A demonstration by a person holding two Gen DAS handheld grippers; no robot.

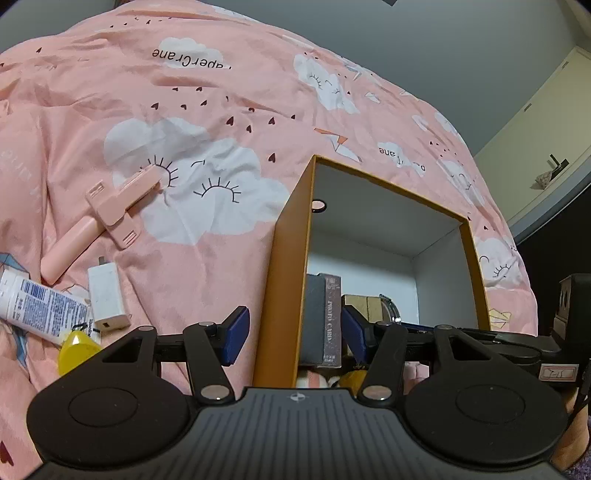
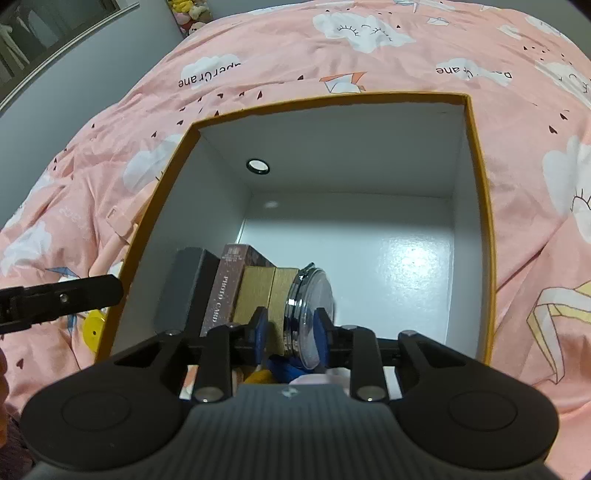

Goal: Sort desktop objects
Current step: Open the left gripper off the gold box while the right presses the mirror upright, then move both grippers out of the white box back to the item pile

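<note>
A home bedroom: pink cloud-print duvet (image 1: 221, 122), plush toys (image 2: 190, 14) against the wall.

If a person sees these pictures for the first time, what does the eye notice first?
First, the orange box with white inside, lying on the pink cloud quilt. Inside at its near left stand a row of small boxes, and the right gripper holds a round metal tin beside them. Left of the box lie a pink clip and a white charger.

Left gripper (image 1: 293, 334) holds its jaws wide apart; right gripper (image 2: 290, 332) jaws apparently clamped.
</note>
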